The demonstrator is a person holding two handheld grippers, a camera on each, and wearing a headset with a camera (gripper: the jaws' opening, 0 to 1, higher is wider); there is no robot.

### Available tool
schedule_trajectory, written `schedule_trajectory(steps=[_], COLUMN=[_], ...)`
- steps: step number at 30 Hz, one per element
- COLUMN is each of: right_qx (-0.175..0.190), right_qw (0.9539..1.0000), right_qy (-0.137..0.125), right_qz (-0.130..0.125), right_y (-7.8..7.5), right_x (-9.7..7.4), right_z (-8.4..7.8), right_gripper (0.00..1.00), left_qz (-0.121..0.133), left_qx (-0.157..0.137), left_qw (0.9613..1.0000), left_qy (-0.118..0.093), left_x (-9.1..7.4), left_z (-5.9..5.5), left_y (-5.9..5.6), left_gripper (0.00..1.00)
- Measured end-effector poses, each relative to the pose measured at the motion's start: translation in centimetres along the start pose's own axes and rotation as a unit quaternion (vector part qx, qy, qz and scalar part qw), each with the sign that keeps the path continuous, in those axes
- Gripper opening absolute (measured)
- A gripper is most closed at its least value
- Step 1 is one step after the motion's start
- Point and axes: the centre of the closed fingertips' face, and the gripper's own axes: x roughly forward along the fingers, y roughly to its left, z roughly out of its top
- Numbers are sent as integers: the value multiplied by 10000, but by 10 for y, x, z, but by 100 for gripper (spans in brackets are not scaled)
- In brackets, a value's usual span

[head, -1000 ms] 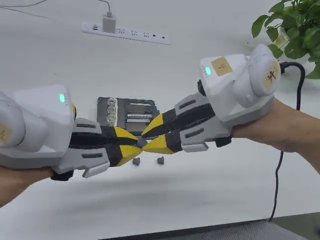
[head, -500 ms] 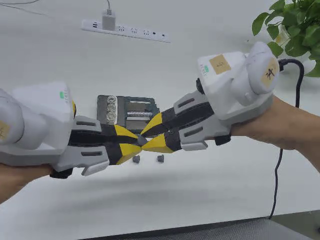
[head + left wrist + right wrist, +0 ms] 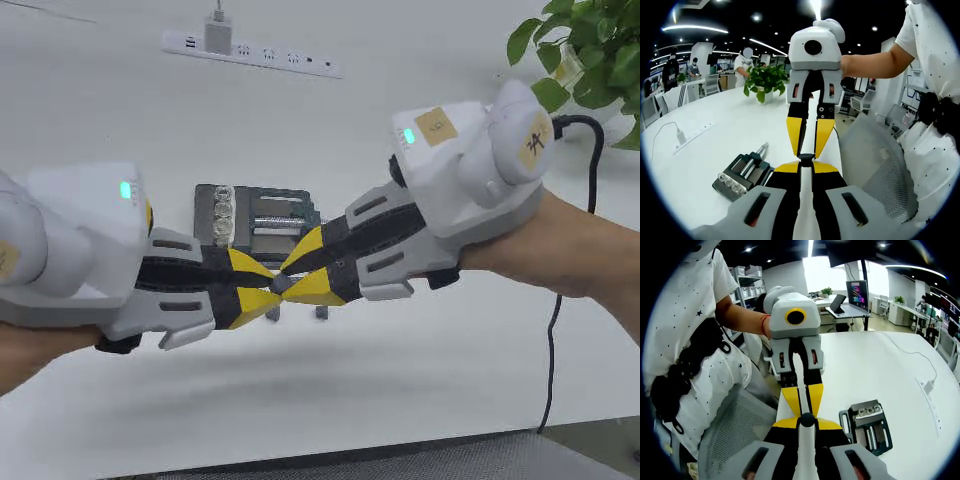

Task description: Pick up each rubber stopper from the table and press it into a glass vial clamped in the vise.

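A small dark rubber stopper (image 3: 282, 284) hangs above the white table, pinched where both grippers meet tip to tip. My left gripper (image 3: 268, 291) comes from the left and my right gripper (image 3: 294, 276) from the right, both shut on the stopper. The left gripper view has the stopper (image 3: 805, 159) at my jaw tips, with the right gripper (image 3: 807, 152) pointing down onto it. In the right gripper view the stopper (image 3: 807, 419) sits the same way. Two loose stoppers (image 3: 272, 314) (image 3: 321, 312) lie below, partly hidden. The vise (image 3: 285, 212) holds three glass vials (image 3: 222, 215) just behind.
A power strip (image 3: 250, 52) with a plugged charger lies at the back. A green plant (image 3: 590, 50) stands at the back right. A black cable (image 3: 552, 330) runs down off the table's front edge. A mesh chair (image 3: 875, 160) stands beside the table.
The view has shifted slightly. Both grippers stay joined tip to tip on the stopper and sit a little lower over the two loose stoppers, which now show less.
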Motion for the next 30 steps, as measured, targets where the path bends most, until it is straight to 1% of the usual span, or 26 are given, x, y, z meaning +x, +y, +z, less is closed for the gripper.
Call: schedule_trajectory(steps=[4,10,14,20,24,29,30], right_qx=[9,34,44,72,64,72,72], right_qw=[10000,10000,10000,10000,9999,9998,9998], right_qy=[-21,-36,-31,-53,-64,-126,-146], right_qz=[-23,-21,-15,-26,-49,-116,-153], right_y=[-1,-3,-4,-7,-10,-15,-19], right_x=[1,1,2,3,2,-1,-2], right_z=[1,2,1,4,6,13,14], right_gripper=[7,7,7,7,7,7,7], left_qz=[26,56,70,134,207,381,428], left_qx=[-22,-59,-35,-56,-178,-187,-211], left_qw=[10000,9999,9999,9995,9986,9983,9980], left_qy=[-27,-136,-151,-276,-444,-396,-402], left_x=[-1,-3,-4,-7,-13,-22,-25], left_z=[0,0,-1,2,7,1,0], left_y=[1,2,2,4,7,15,17], left_gripper=[4,4,4,6,11,16,18])
